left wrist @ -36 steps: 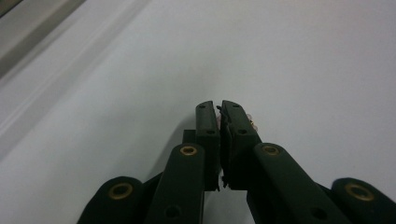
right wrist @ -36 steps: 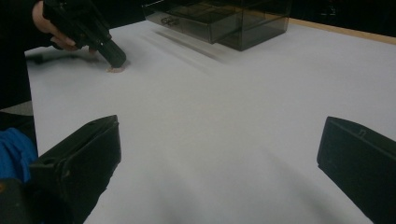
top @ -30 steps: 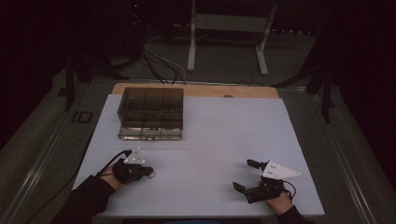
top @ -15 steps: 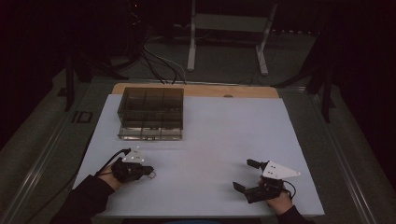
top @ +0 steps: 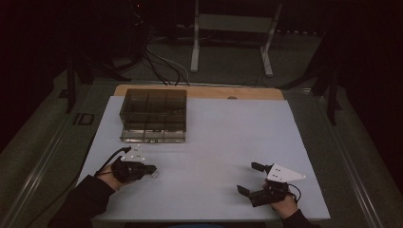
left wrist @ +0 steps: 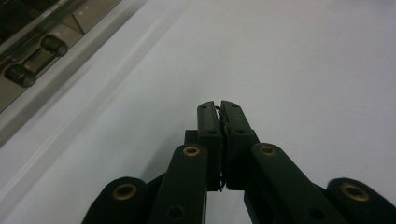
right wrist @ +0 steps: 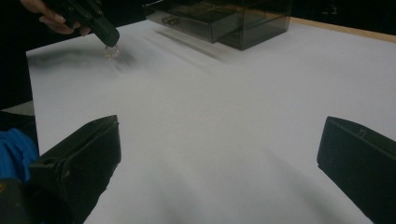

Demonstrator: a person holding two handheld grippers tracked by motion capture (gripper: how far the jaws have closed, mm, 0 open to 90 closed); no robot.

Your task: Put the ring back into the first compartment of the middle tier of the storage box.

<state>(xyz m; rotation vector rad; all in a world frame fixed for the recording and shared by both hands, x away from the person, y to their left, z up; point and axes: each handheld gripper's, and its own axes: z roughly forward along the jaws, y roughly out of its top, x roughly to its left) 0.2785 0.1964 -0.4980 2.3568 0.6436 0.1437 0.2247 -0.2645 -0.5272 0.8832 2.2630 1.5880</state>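
Little has moved in a second: my left tool (top: 153, 168), pressed together on a small clear ring (right wrist: 111, 51), hovers just before the smoky transparent drawer box (top: 153, 115) on the white bench (top: 228, 142); right tool (top: 248, 178) waits spread, well apart.

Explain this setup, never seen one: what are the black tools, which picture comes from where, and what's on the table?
No robot here: a person holds a two-jaw gripper in each hand. The high view looks down on the white table; the other two pictures come from cameras riding on each gripper. The left gripper has its jaws closed on something thin, and the right gripper view shows a small clear ring at its tip. The right gripper rests wide open, holding nothing. At the far left stands a smoky transparent drawer box, one lower drawer slightly pulled out.
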